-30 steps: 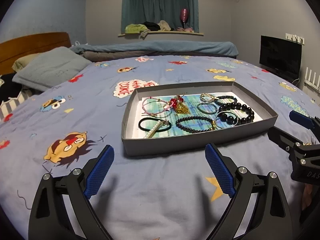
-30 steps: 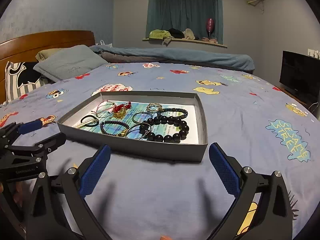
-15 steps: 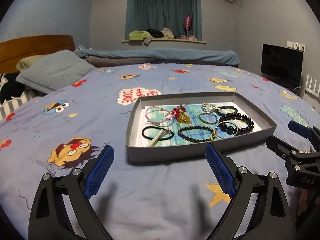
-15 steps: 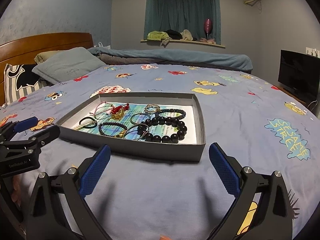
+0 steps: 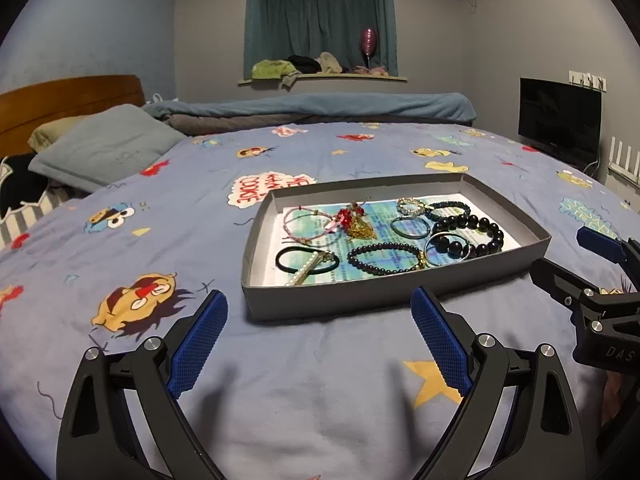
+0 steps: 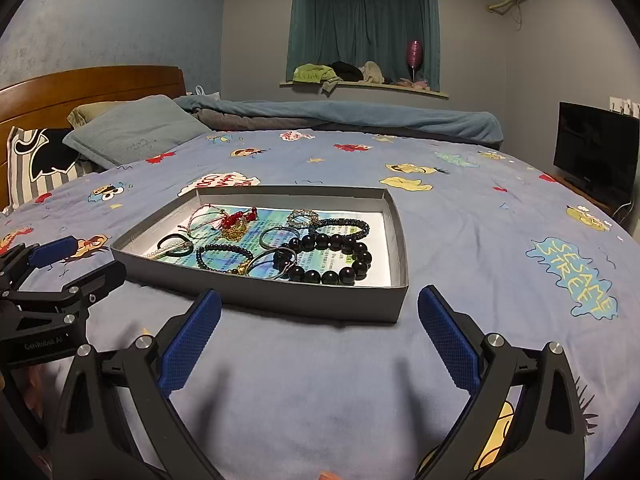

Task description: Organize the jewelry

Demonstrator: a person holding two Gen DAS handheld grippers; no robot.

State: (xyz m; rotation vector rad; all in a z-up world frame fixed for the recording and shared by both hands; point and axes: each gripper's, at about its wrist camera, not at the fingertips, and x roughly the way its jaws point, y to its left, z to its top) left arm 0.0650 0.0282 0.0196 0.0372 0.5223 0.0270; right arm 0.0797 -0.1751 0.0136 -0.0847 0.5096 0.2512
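Note:
A grey shallow box [image 5: 360, 294] [image 6: 256, 297] lies on the bed and holds several pieces of jewelry: a big black bead bracelet [image 5: 486, 230] [image 6: 352, 270], a small black bead bracelet [image 5: 384, 258], a black hair tie [image 5: 294, 262], a pink cord bracelet [image 5: 304, 222], red beads with a gold chain [image 5: 356, 220] [image 6: 236, 224] and silver rings [image 5: 410, 227]. My left gripper [image 5: 320, 340] is open and empty, just short of the box's near wall. My right gripper [image 6: 320, 336] is open and empty, near the box's right front corner. Each gripper shows in the other's view.
The box rests on a blue cartoon-print bedspread [image 5: 160, 208]. Pillows [image 5: 104, 144] and a wooden headboard [image 6: 100, 84] are at the far left. A rolled duvet [image 5: 320, 110] lies along the back. A dark screen [image 5: 560, 120] stands at the right.
Both views have tilted and lifted slightly, so the box sits a little lower and farther in frame. Both grippers stay open and nothing in the box has moved.

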